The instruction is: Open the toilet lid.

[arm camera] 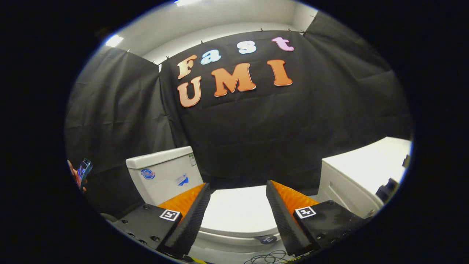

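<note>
A white toilet stands ahead of me with its lid (238, 211) down flat over the bowl. Its white tank (165, 174) rises behind the lid, beyond my left finger. My gripper (238, 190) hovers above the lid, open, with a wide gap between the fingers (190, 216). The lid shows through that gap and nothing is held. The front rim of the bowl (234, 240) curves below the lid, near the finger bases.
A white cabinet or appliance (361, 176) stands close to the right of the toilet. A hand holding a phone (82, 172) shows far left. Dark cables (269, 256) lie on the floor in front of the bowl. Black cloth walls close the booth behind.
</note>
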